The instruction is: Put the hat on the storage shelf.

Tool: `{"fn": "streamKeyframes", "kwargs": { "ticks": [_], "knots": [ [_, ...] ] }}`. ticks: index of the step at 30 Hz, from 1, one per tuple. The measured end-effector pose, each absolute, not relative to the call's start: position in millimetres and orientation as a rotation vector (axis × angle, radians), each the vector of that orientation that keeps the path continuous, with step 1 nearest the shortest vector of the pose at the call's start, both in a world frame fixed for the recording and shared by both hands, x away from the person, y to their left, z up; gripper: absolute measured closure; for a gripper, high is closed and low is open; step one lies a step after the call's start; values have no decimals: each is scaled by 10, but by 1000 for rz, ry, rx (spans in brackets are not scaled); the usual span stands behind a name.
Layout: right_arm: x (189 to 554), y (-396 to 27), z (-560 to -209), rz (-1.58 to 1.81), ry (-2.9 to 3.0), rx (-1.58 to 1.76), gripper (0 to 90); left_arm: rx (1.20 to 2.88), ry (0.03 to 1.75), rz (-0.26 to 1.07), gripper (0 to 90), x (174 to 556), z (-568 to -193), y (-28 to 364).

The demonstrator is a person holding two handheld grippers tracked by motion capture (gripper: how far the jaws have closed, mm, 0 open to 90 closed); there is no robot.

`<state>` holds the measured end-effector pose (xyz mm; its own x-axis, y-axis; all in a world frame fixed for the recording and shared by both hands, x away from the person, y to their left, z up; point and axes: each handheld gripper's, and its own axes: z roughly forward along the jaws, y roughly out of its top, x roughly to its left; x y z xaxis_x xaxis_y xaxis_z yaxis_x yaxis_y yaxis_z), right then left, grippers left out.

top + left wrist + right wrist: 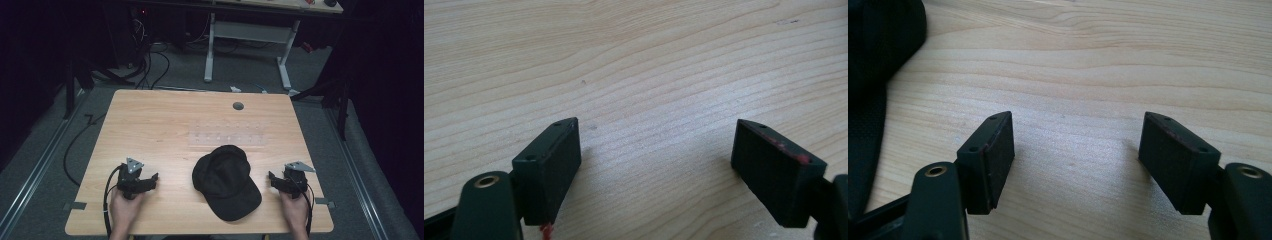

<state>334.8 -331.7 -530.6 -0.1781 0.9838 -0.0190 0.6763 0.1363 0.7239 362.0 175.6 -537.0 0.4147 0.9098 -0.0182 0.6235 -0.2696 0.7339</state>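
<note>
**Two hand-held grippers resting either side of a black cap on a wooden table**

High view: a black cap (226,181) lies on the near half of the light wooden table (165,125), its brim pointing toward the near right corner. The left gripper (154,177) is held by the person's left hand (123,206) to the left of the cap, apart from it; the right gripper (270,176) is held by the right hand (294,209) just beside the cap's right edge. Both point inward, toward the cap. A strip of clear plastic (227,137) lies just beyond the cap, and a round grey cap (238,106) sits in the tabletop near the far edge.

Left gripper view: jaws spread wide apart over bare wood, holding nothing.

Right gripper view: jaws likewise spread wide and empty; the cap (878,55) occupies the left edge.
</note>
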Motion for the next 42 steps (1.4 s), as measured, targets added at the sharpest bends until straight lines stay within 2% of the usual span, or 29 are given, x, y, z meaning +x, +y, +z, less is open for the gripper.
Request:
{"fn": "streamKeyframes", "kwargs": {
  "ticks": [23, 29, 32, 42],
  "knots": [
    [3344, -3309, -5306, 807, 1917, 1585, 322, 2002, 1298, 544, 204, 3621, -5368, 1758],
    [3332, -3328, -5286, 868, 1915, 1613, 387, 2001, 1298, 546, 204, 3621, -5369, 1757],
    [3299, -3315, -5243, 934, 1920, 1603, 447, 2001, 1298, 545, 204, 3621, -5369, 1757],
    [3232, -3195, -5115, 1032, 1980, 1534, 478, 2000, 1299, 542, 205, 3621, -5367, 1760]
  ]
}}
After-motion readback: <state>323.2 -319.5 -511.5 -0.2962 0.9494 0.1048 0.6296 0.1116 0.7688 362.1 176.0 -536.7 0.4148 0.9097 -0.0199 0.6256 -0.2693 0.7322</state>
